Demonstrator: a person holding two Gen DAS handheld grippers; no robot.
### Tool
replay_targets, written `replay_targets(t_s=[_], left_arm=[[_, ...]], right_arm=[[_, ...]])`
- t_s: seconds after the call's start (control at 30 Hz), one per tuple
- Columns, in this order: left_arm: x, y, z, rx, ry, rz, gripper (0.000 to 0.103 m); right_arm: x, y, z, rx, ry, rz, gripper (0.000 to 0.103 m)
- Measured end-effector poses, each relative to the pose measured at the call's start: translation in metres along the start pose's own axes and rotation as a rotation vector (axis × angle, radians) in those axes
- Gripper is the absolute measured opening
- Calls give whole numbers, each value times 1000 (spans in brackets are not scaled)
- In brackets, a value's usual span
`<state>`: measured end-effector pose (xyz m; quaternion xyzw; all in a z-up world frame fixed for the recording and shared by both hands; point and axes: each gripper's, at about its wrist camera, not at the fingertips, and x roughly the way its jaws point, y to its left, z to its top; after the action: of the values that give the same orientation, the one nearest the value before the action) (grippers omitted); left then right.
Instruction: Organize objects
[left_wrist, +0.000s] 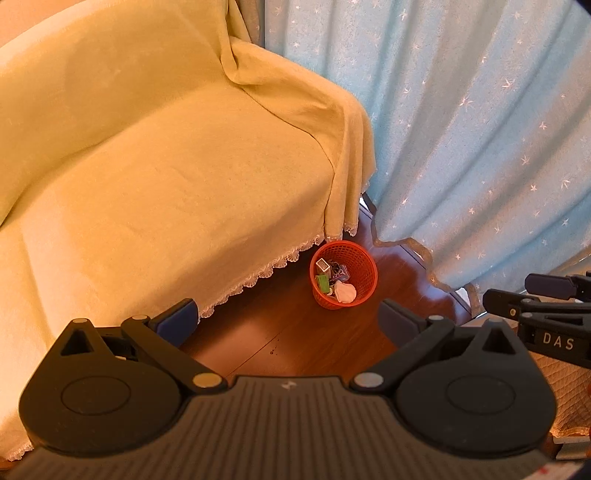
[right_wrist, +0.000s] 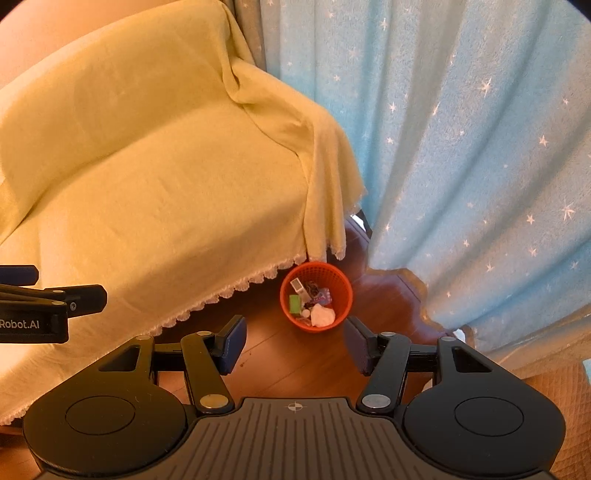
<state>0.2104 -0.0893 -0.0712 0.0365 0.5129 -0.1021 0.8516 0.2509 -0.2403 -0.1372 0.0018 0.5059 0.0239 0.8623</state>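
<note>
Beside the draped sofa (left_wrist: 166, 177), an orange basket (left_wrist: 364, 264) holds seemingly small trash.

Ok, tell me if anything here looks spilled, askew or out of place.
Nothing stands out. The orange mesh basket stands upright on the wooden floor beside the covered sofa, its small items inside. Both claws, left and right, are open and empty.

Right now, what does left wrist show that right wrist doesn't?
Only the left wrist view: the right gripper entering at the right edge, marked "DAS".
Only the right wrist view: the left gripper entering at the left edge, marked "Robot.AI".
Both: the orange mesh basket on the wooden floor, holding a white crumpled wad and a green item; the yellow-covered sofa; the blue star curtain. Both grippers are open and empty.
</note>
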Motion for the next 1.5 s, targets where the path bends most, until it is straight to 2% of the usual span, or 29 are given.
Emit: replay_targets(t_s=[0.27, 1.5], left_arm=[[-7, -7, 2, 16, -19, -5, 102], [-15, -8, -10, 34, 3, 0, 102]], right_arm=[[-5, -5, -4, -2, -17, 5, 56], [-11, 5, -10, 14, -19, 5, 56]])
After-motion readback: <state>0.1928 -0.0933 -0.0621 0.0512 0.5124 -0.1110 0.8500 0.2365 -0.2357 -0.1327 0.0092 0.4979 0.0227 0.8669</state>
